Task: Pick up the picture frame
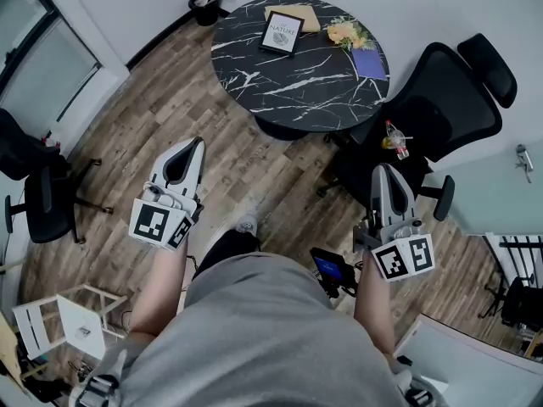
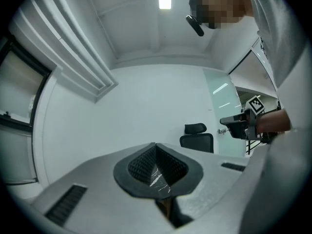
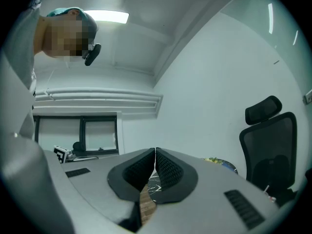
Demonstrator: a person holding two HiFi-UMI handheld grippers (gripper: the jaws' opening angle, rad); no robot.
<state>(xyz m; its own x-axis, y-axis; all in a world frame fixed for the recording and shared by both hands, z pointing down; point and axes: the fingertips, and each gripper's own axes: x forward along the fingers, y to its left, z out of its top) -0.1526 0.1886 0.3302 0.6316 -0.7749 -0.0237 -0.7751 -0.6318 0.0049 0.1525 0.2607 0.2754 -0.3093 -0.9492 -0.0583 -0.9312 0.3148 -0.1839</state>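
So the picture frame (image 1: pixel 282 33) was lying flat at the top middle of the head view, on the round black marble table (image 1: pixel 297 87), toward its far edge. Its print, reading "NATURE", faced up. A tan book (image 1: pixel 309 15) poked out from behind the frame's upper right corner. A little bunch of flowers (image 1: pixel 347 34) sat just to the right of the frame. Below the flowers, a purple notebook (image 1: pixel 368 62) lay at the table's right edge.

Both claws were well short of the table, down around the middle of the frame over the wood floor (image 1: pixel 170 100). The left gripper (image 1: pixel 196 142) was centre left and the right gripper (image 1: pixel 381 170) centre right, both pointing up the frame toward the table. In the left gripper view the two jaws met at the tips with nothing pinched between them. Only a sliver of marble tabletop showed through the gap lower down. Same deal in the right gripper view: jaws closed tip to tip, holding nothing.

A black office chair (image 1: pixel 441 100) stood at the right, just beside the table, with a small clear bottle (image 1: pixel 395 139) with red bits showing at its seat. Another black chair (image 1: pixel 38 193) was at the left edge. There was a white wooden stool (image 1: pixel 59 320) at lower left, and a black bin (image 1: pixel 204 8) sat by the wall, up and left of the table.
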